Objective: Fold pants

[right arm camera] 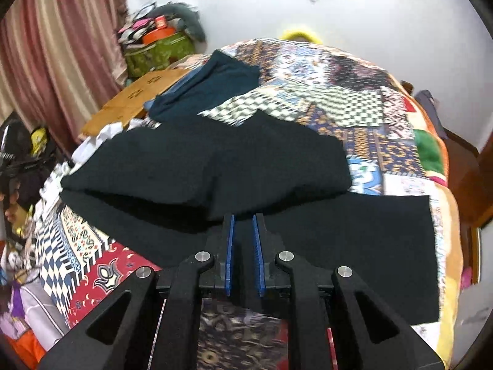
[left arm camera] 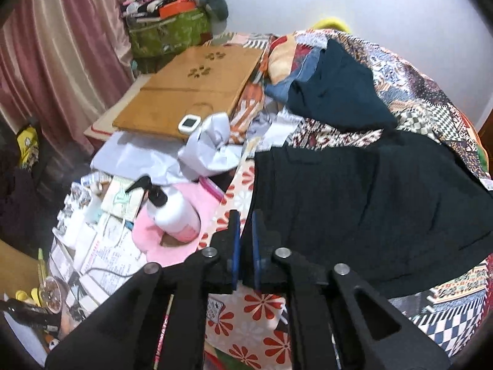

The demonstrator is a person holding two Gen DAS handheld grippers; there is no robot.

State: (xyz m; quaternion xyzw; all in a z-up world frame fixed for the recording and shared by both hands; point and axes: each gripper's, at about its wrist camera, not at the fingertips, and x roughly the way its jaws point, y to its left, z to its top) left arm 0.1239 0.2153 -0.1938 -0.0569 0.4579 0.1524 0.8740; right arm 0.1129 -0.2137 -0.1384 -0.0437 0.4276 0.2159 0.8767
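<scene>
Black pants point(right arm camera: 246, 185) spread across a patchwork quilt point(right arm camera: 363, 114) on a bed, partly folded: an upper layer doubled over and lying atop a flat lower layer that reaches toward the right edge of the quilt. Same pants point(left arm camera: 363, 203) seen from the left wrist view as a dark sheet covering the right half of the frame, left edge running down toward the gripper.

Left gripper point(left arm camera: 245, 228) set at the left edge of the pants, blue-padded jaws narrowed to a slim gap with dark cloth seen between them; cannot tell whether the cloth is pinched or merely behind the gap. Right gripper point(right arm camera: 243, 225) poised over the lower layer just below the folded edge, jaws parted narrowly, only flat black fabric visible between them, nothing clearly clamped.

Beyond the pants, a dark teal garment point(left arm camera: 336, 92) crumpled on the quilt, apart from the black cloth, with a strip of blue denim point(left arm camera: 277, 88) at its left side. Left of the bed, a flat brown cardboard sheet point(left arm camera: 191, 89) with a small white device point(left arm camera: 189, 122) on its near edge. Nearer, a white pump bottle point(left arm camera: 172, 212) lying on pink cloth point(left arm camera: 181, 215) among scattered papers. Pink striped curtain point(left arm camera: 61, 55) along the left wall, a green bag point(left arm camera: 168, 32) piled with odds and ends in the corner.
</scene>
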